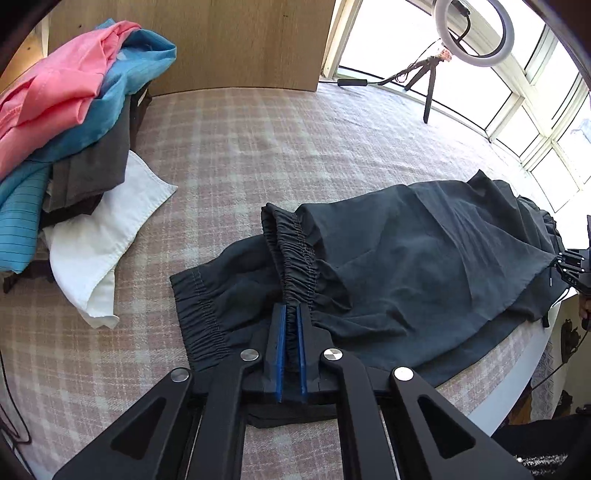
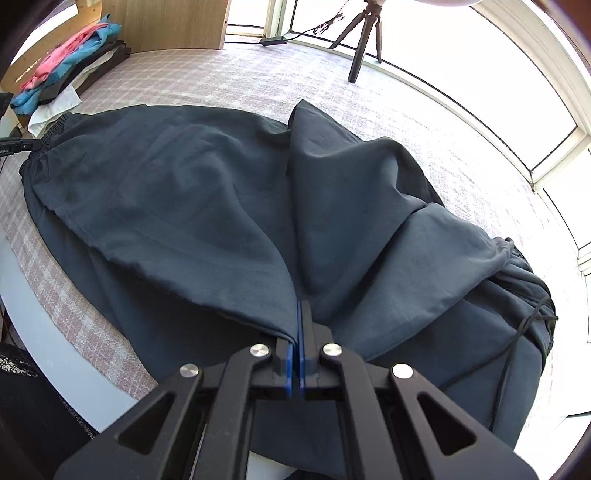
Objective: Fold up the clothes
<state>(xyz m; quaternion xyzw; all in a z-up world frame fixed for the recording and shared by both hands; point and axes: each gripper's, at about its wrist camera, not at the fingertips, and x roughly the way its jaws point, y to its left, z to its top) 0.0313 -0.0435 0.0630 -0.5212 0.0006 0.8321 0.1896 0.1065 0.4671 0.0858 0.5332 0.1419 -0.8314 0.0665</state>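
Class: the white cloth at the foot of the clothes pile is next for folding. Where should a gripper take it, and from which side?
Probably the white cloth's free corner, which lies flat on the plaid cover. Come from the open cover side, as the pile weighs down its other end.

My right hand-held gripper (image 1: pixel 570 267) is cut off at the frame edge in the left view, so its jaws don't show there. Ring light (image 1: pixel 474 33) top is cropped. Clothes pile (image 1: pixel 66 122) runs off the left edge; lower layers hidden.
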